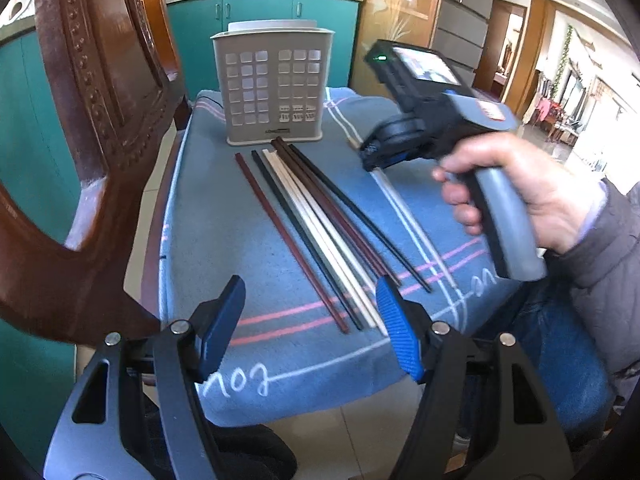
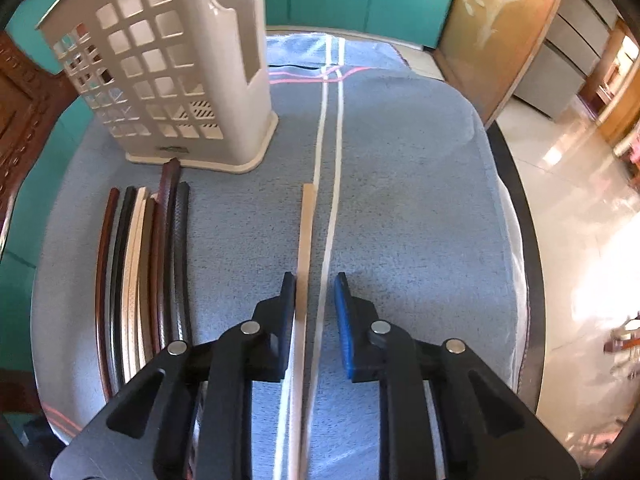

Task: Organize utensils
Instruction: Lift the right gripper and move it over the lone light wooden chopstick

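right tongs (image 2: 316, 292) straddling the tan chopstick (image 2: 306, 236), not clamped yet, left tongs (image 1: 310, 320) hanging released; I'd centre before squeezing, holder (image 2: 160, 80) waiting at 11 o'clock

A utensil holder (image 1: 274, 88) stands upright at the far end of a towel (image 1: 224, 216) spread over the table. Before it, a row of chopsticks (image 1: 320, 232) lies side by side on the towel. Right of the row, apart from it, one chopstick (image 2: 305, 248) lies alone.

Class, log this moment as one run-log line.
left gripper: open, idle | right gripper: open around tan chopstick | other chopsticks: on towel | holder: upright
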